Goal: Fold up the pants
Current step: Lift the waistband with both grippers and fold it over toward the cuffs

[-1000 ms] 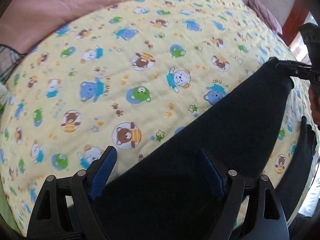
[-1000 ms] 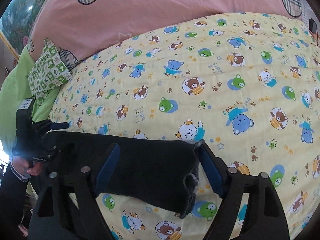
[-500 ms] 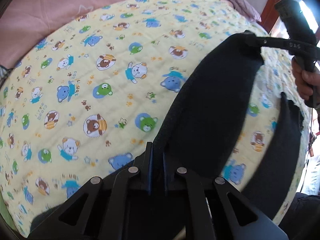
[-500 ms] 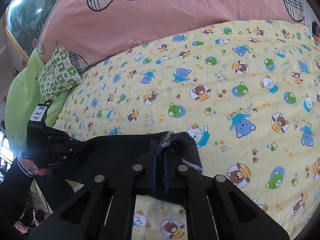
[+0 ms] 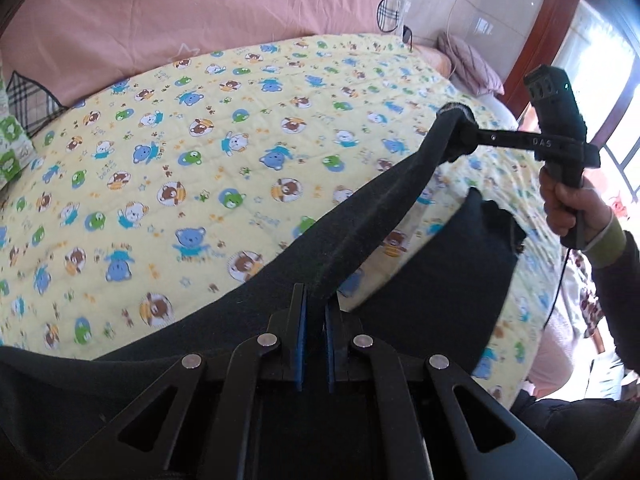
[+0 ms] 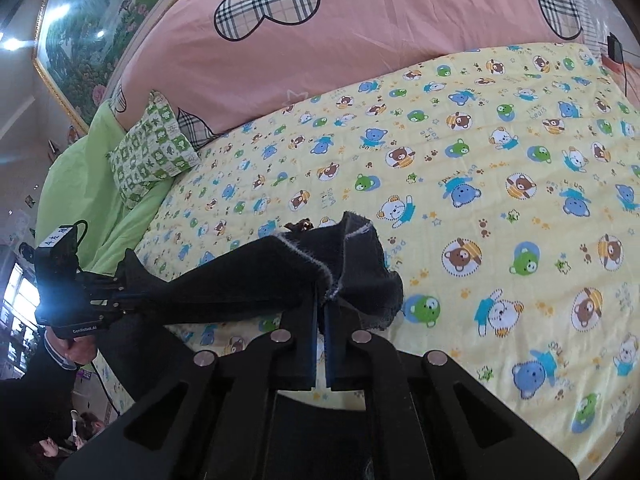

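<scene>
Black pants (image 5: 360,236) lie on a yellow bear-print quilt (image 5: 200,152). My left gripper (image 5: 315,304) is shut on the near end of one pant leg. That leg is lifted off the quilt and stretched toward my right gripper (image 5: 460,140), which is shut on its far cuff. The other leg (image 5: 452,264) lies on the quilt below it. In the right wrist view my right gripper (image 6: 320,300) clamps the frayed cuff (image 6: 352,256), and the left gripper (image 6: 120,296) holds the leg's other end at far left.
A pink duvet with plaid hearts (image 6: 340,40) covers the far side of the bed. A green checked pillow (image 6: 152,156) and green sheet (image 6: 80,184) lie at the left. A pink pillow (image 5: 472,64) lies by the wooden frame at right. The bed edge runs near the hands.
Both grippers went from open around the pant leg to shut on it. They have since lifted the leg off the quilt and pulled it taut between them.
</scene>
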### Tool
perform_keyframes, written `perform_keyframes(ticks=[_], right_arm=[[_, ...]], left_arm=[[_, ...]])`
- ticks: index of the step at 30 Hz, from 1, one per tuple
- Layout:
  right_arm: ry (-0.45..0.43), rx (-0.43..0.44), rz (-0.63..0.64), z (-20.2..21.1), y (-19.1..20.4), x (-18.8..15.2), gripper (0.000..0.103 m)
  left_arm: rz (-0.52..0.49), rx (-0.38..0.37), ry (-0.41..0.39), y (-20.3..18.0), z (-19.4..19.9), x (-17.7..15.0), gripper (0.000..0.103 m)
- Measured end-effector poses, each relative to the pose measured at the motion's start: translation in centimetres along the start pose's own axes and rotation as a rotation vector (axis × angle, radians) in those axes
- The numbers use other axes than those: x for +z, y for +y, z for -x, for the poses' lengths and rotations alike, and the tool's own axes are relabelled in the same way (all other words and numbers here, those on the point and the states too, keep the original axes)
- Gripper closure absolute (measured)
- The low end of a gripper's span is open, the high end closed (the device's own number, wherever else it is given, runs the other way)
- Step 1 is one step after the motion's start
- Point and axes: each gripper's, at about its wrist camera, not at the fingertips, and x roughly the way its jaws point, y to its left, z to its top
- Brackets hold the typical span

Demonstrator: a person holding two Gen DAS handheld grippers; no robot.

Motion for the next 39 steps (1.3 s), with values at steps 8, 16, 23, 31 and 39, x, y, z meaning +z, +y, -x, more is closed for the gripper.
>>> perform_keyframes(ticks=[8,16,23,31,39], right_arm=[[-0.019,-0.006,0.018,3.3,0.8,-4.6,0.100],[-0.030,-0.015,-0.007,4.8,0.4,-8.9,0.100],[-0.028,-0.052,0.026,5.7,1.0,-10.2,0.100],[0.007,-0.084,-0.018,4.4,-0.5,-12.7,0.100],[0.008,-0.215,-0.013,6.5,0.9,-13.1,0.069]], left_arm=[[0.036,-0.029,-0.026,-3.1,1.3,-4.0,0.097],[0.048,-0.025,-0.032,-5.6,1.6,-7.2,0.097],[0.022,-0.021,-0.047,-6.9,2.2,-8.1,0.097],[0.033,-0.024,0.027,-7.1,-1.5,-10.5,0.095],[0.064,-0.085,0.016,-7.1,-1.1,-12.2,0.062]])
